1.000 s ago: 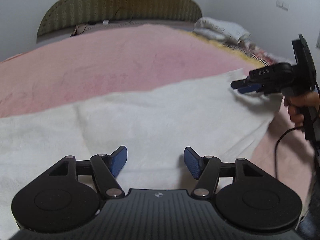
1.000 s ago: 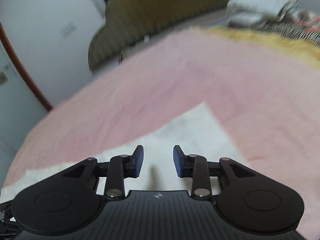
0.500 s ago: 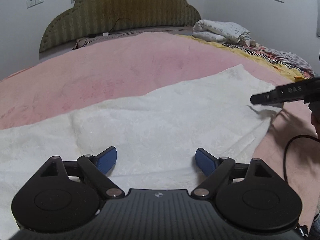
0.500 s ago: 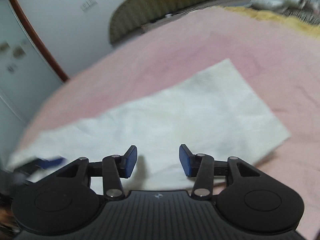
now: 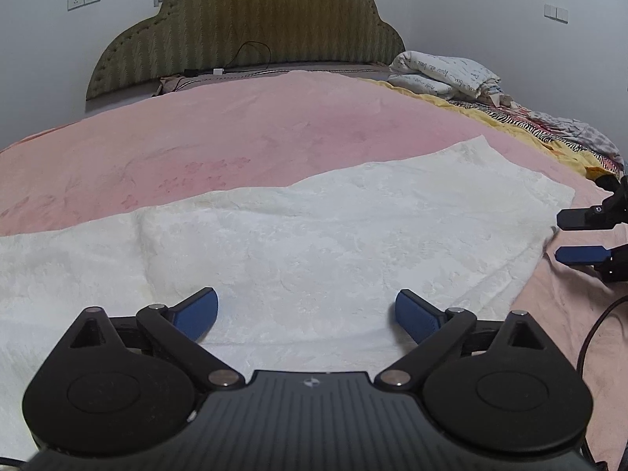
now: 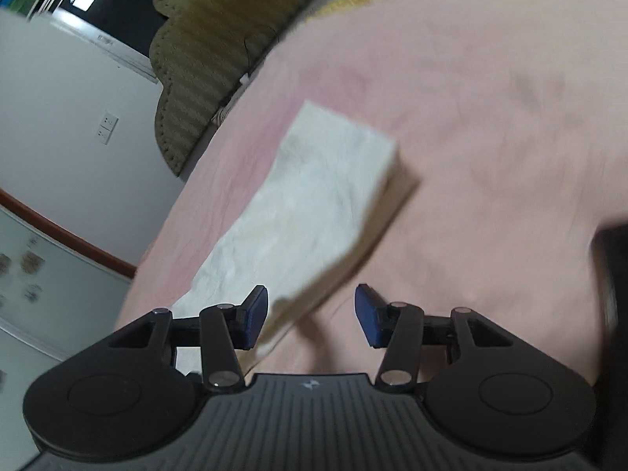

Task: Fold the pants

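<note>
The white pants point(image 5: 314, 235) are lying flat on the pink blanket point(image 5: 235, 137) that covers the bed, stretched out sideways across the left wrist view, with what looks like one layer already doubled over along the left part. So the guess is that a first fold is down and the person is between grabs.

The left hand-held gripper point(image 5: 306, 314) hovers low over the near edge of the fabric, jaws spread wide, nothing between them. The right hand-held gripper point(image 5: 565, 237) sits just off the right end of the pants, also spread apart and empty. From its own camera, the right hand-held gripper point(image 6: 312, 320) has the near corner of the pants point(image 6: 314, 212) poking in beside its left pad, but the frame is blurry, so whether the cloth actually touches is hard to call.

Next move probably means each side pinching an end or corner, then carrying one end over to the other. The fabric looks thin and floppy, so it likely needs a grab through all layers or the bottom one gets left behind. The folded quilt point(image 5: 443, 72) by the headboard point(image 5: 243, 27) is well out of the way.
</note>
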The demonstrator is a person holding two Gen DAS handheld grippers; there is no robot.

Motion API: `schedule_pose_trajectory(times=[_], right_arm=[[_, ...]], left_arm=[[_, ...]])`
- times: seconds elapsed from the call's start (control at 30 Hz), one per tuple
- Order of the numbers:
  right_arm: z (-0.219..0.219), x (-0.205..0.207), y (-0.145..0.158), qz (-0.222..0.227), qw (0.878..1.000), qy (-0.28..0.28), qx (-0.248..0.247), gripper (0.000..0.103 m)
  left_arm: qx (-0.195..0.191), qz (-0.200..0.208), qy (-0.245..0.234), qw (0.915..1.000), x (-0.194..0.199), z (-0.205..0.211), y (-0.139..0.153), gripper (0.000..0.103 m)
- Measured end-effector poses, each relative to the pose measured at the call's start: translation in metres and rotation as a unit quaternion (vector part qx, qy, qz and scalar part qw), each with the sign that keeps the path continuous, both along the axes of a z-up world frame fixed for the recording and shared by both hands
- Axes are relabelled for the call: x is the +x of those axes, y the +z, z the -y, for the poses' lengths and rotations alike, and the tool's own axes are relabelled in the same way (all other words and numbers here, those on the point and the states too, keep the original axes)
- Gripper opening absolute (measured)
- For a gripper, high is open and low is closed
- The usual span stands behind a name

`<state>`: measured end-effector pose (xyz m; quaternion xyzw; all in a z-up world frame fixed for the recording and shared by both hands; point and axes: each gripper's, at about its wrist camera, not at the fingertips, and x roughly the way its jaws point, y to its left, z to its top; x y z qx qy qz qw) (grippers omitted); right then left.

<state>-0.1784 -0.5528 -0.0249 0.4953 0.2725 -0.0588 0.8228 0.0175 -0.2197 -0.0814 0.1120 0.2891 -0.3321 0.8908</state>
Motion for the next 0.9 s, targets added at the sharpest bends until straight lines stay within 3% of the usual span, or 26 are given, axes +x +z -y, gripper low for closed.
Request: schedule_pose_trajectory(times=[0.17, 0.4, 0.57, 0.67, 0.77, 0.8, 0.9], right_arm=[[0.003, 0.021, -0.007, 0.031, 0.999, -0.011, 0.007, 0.047], [0.022, 0.053, -0.017, 0.080, 0.993, -0.084, 0.005, 0.047], [0.035, 0.061, -0.024, 0.096, 0.983, -0.139, 0.065, 0.048], [0.036, 0.052, -0.018, 0.151, 0.976, -0.119, 0.101, 0.049], [0.034, 0.042, 0.002, 0.207, 0.973, -0.065, 0.080, 0.061], [0.035, 0.038, 0.006, 0.201, 0.975, -0.067, 0.068, 0.068], [0.037, 0.036, 0.006, 0.114, 0.989, -0.081, 0.046, 0.070]], left_arm=[[0.004, 0.000, 0.003, 1.0000, 0.000, 0.001, -0.001, 0.103], [0.004, -0.005, 0.004, 1.0000, 0.001, 0.001, -0.001, 0.103], [0.003, -0.007, 0.004, 1.0000, 0.002, 0.000, -0.001, 0.103], [0.004, -0.006, 0.004, 1.0000, 0.002, 0.000, -0.001, 0.103], [0.006, -0.006, 0.004, 1.0000, 0.002, 0.001, -0.002, 0.103], [0.007, -0.005, 0.004, 1.0000, 0.001, 0.001, -0.002, 0.103], [0.007, -0.005, 0.004, 1.0000, 0.002, 0.001, -0.002, 0.103]])
